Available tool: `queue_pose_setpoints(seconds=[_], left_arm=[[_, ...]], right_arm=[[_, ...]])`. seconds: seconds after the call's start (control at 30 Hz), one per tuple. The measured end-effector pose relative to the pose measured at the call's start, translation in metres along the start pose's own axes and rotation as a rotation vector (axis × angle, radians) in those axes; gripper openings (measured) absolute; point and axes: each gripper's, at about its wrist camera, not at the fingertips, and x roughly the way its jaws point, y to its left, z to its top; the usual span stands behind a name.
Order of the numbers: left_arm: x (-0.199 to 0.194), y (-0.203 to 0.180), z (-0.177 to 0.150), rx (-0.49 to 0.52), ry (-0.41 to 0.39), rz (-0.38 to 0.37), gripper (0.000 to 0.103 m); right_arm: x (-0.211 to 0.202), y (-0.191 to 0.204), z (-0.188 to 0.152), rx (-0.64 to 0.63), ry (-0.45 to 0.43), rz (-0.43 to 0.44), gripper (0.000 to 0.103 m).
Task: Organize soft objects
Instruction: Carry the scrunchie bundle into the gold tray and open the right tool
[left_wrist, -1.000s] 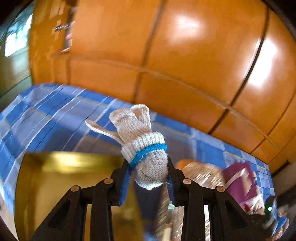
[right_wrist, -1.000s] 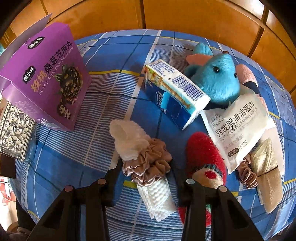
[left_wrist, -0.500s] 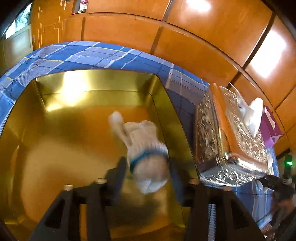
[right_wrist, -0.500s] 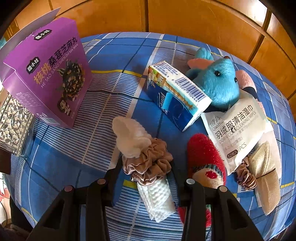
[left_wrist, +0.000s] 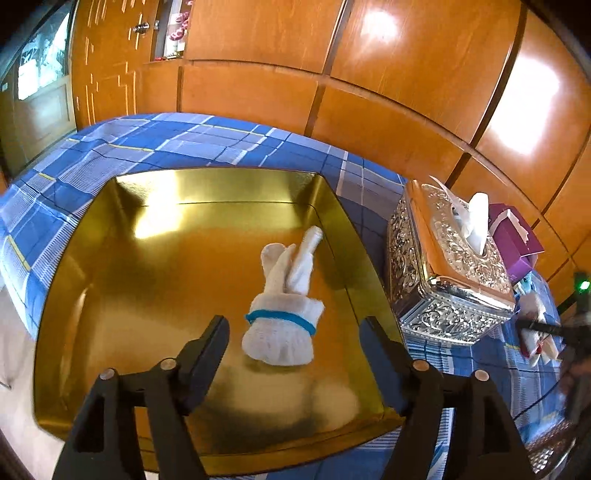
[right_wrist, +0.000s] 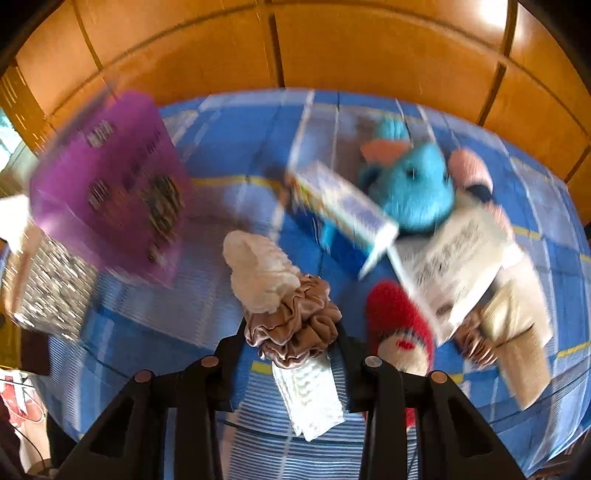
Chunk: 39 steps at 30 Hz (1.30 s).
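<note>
glove bundle (left_wrist: 282, 325): white knit, blue band round its cuff; we see it lying in the gold tray (left_wrist: 92, 280), toward the tray's right wall, fingers pointing to the far edge; nothing grips it
left gripper (left_wrist: 293, 341): jaws opening, spread wide either side of the bundle with clear gaps; pads touch nothing; we read this as a release just made
scrunchie bundle (right_wrist: 291, 325): tan satin scrunchie round a white textured cloth (right_wrist: 310, 398); cream frilly end (right_wrist: 258, 271) sticks out toward the far edge of the table
right gripper (right_wrist: 291, 341): jaws closing, pads pressed on the scrunchie from both sides; we call it gripped; background is smeared, so whether it has cleared the tablecloth (right_wrist: 147, 332) we cannot tell
other soft things: red fuzzy slipper-like item (right_wrist: 397, 321) just right of the gripper; blue plush toy (right_wrist: 413, 192) toward the far right; beige pouch (right_wrist: 517, 332) near the right edge, partly under a wipes pack (right_wrist: 454, 258)
non-soft clutter: purple box (right_wrist: 107, 184) far left; blue-white carton (right_wrist: 343, 206) mid-table; silver tissue box (left_wrist: 450, 266) just beside the tray's right wall
step in hand: we judge drop-off of the gloves finished, pick-up of the scrunchie bundle under way
next move calls for: left gripper to back away from the tray without snagging the gloves; right to carry its bundle past the tissue box to the tray and set it on bare gold floor, left of the gloves; loose cloth end may drag, so we'd lift well first
progress: early, by our guess; one item in the tray, several still on the cloth
</note>
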Motion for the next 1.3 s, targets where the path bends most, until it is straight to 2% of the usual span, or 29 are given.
queue_pose_setpoints(seconds=[0.17, 0.37, 0.5, 0.6, 0.7, 0.8, 1.0, 1.1, 1.2, 1.3], left_arm=[[-0.005, -0.002, -0.003, 0.018, -0.005, -0.005, 0.074], [-0.015, -0.003, -0.005, 0.033, -0.023, -0.013, 0.075], [-0.021, 0.001, -0.006, 0.026, -0.033, -0.009, 0.077], [-0.023, 0.005, -0.006, 0.019, -0.041, 0.0, 0.077], [-0.025, 0.011, -0.006, 0.011, -0.048, 0.01, 0.077], [-0.028, 0.018, -0.005, -0.005, -0.057, 0.03, 0.077], [-0.035, 0.035, -0.003, -0.038, -0.072, 0.079, 0.077], [-0.036, 0.043, -0.003, -0.055, -0.075, 0.09, 0.077], [-0.036, 0.047, -0.003, -0.07, -0.074, 0.094, 0.077], [-0.035, 0.049, -0.003, -0.075, -0.07, 0.097, 0.077]], right_arm=[[-0.02, 0.007, 0.047, -0.004, -0.032, -0.011, 0.036], [-0.04, 0.022, 0.125, 0.014, -0.093, -0.036, 0.036], [-0.057, 0.056, 0.164, -0.034, -0.156, -0.007, 0.036], [-0.069, 0.096, 0.176, -0.111, -0.201, 0.056, 0.036], [-0.081, 0.144, 0.168, -0.217, -0.23, 0.161, 0.037], [-0.088, 0.196, 0.142, -0.352, -0.225, 0.288, 0.037], [-0.067, 0.28, 0.077, -0.497, -0.104, 0.43, 0.037], [-0.044, 0.309, 0.06, -0.519, -0.058, 0.443, 0.038], [-0.016, 0.329, 0.055, -0.493, -0.019, 0.401, 0.038], [0.004, 0.34, 0.053, -0.466, -0.012, 0.369, 0.043]])
